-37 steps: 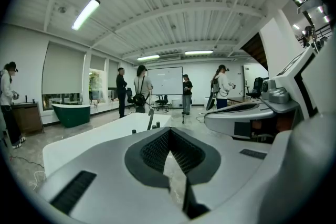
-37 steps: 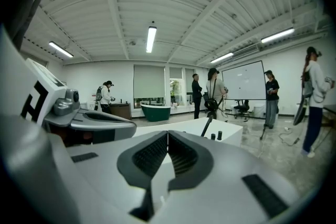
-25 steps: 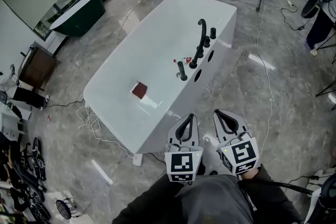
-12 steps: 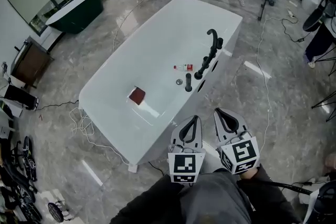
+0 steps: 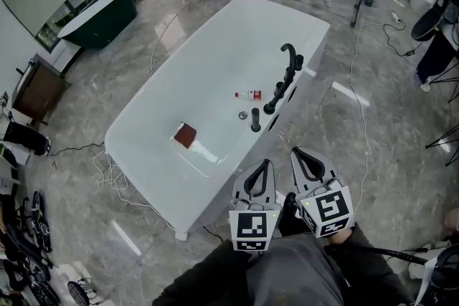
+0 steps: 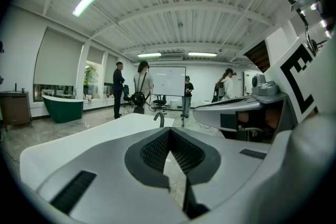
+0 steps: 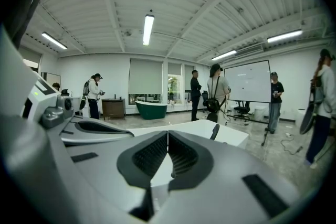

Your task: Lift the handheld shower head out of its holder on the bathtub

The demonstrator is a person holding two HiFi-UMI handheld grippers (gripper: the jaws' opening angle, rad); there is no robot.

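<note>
The white bathtub [image 5: 165, 104] lies ahead of me, with a black tap set along its right rim. A curved spout [image 5: 288, 50] stands at the far end of the set. The short upright black piece nearest me looks like the handheld shower head [image 5: 255, 120] in its holder. My left gripper [image 5: 260, 162] and right gripper [image 5: 298, 153] hover side by side just short of the tub's near corner, both shut and empty. The left gripper view shows its pads [image 6: 169, 132] meeting, with the tub [image 6: 105, 131] and spout [image 6: 159, 119] beyond. The right gripper view shows the same over its gripper [image 7: 167, 135].
Inside the tub lie a red-brown square block [image 5: 186, 135], a small bottle [image 5: 251, 94] and the drain [image 5: 242, 115]. Cables run over the marble floor [image 5: 344, 125]. A dark green tub [image 5: 97, 14] stands at the far left. Several people stand at the back.
I have moved closer to the tub, whose near corner now lies just ahead of the jaws. Both grippers travelled with me, still side by side and shut.
</note>
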